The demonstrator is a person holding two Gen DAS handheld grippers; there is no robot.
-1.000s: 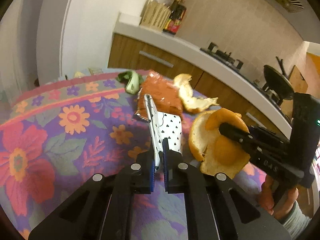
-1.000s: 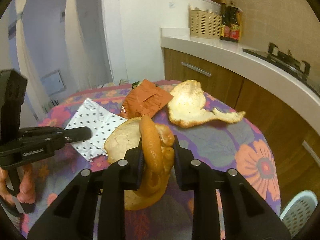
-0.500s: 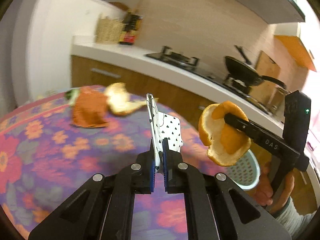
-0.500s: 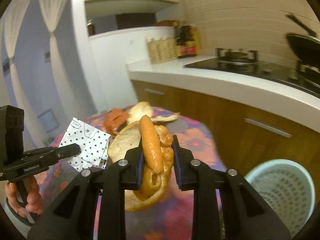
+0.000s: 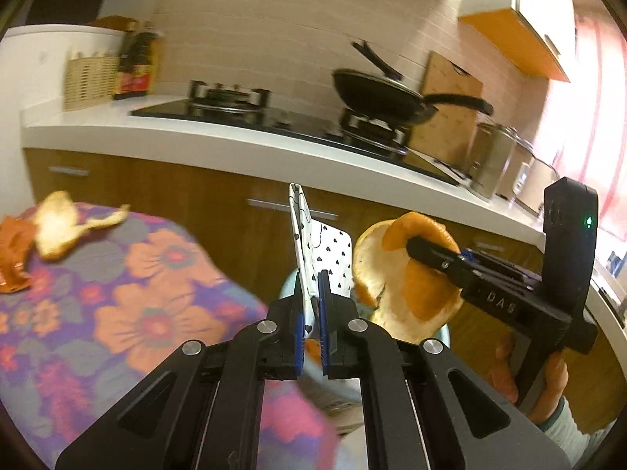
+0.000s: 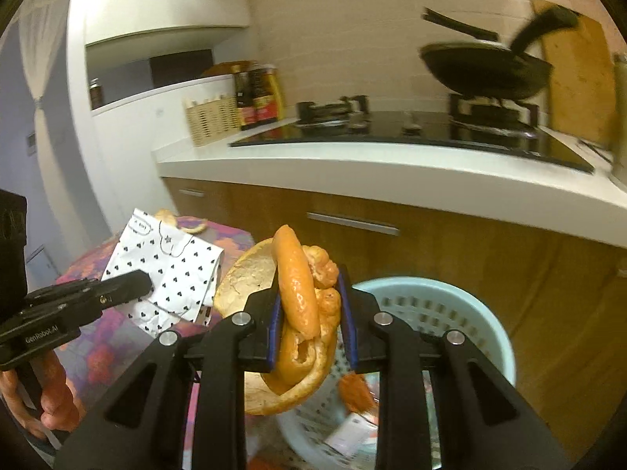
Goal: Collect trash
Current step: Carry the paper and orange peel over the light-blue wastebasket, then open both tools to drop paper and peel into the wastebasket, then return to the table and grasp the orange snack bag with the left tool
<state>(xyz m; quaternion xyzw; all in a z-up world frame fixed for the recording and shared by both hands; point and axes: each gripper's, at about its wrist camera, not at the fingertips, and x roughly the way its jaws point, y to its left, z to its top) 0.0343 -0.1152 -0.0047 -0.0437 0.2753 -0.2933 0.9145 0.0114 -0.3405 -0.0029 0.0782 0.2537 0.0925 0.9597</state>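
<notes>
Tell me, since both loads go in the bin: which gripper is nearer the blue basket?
Right. The right gripper hangs at the basket's rim; the left gripper is beside it, further off.

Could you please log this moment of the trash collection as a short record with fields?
left tool: shut on the heart-print paper
right tool: shut on the orange peel
bin: pale blue basket below the right tool, some trash already inside
left on table: second peel, orange wrapper

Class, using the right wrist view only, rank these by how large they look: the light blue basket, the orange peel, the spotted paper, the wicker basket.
1. light blue basket
2. orange peel and spotted paper: similar, and nearness makes it unsure
3. wicker basket
</notes>
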